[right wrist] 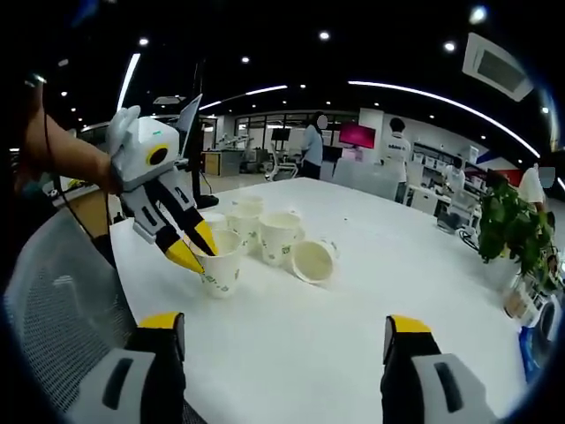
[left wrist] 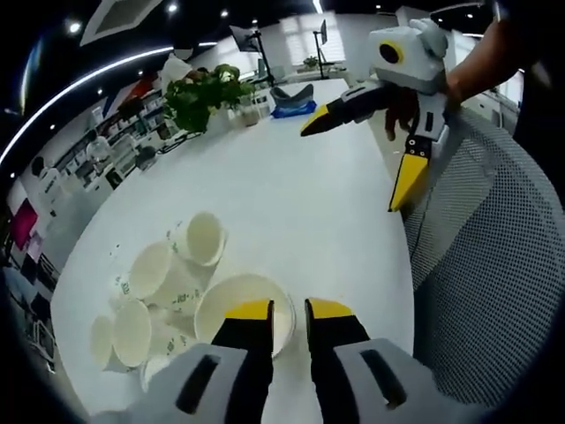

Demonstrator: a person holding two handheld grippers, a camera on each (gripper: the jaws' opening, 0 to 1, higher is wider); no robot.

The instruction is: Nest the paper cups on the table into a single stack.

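A white bench [right wrist: 371,291] fills an open-plan office, a mesh chair [left wrist: 494,265] at its edge. A potted plant [left wrist: 205,95] stands at the bench's far end. Paper cups [right wrist: 265,234] cluster on the bench, most upright, one tipped on its side [right wrist: 313,260]. The left gripper [right wrist: 194,250] pinches the rim of the nearest cup [right wrist: 221,265], one yellow tip inside, one outside. The right gripper [left wrist: 366,155], jaws spread wide and holding nothing, hovers above bare bench, well apart from the cups. People stand in the far background.
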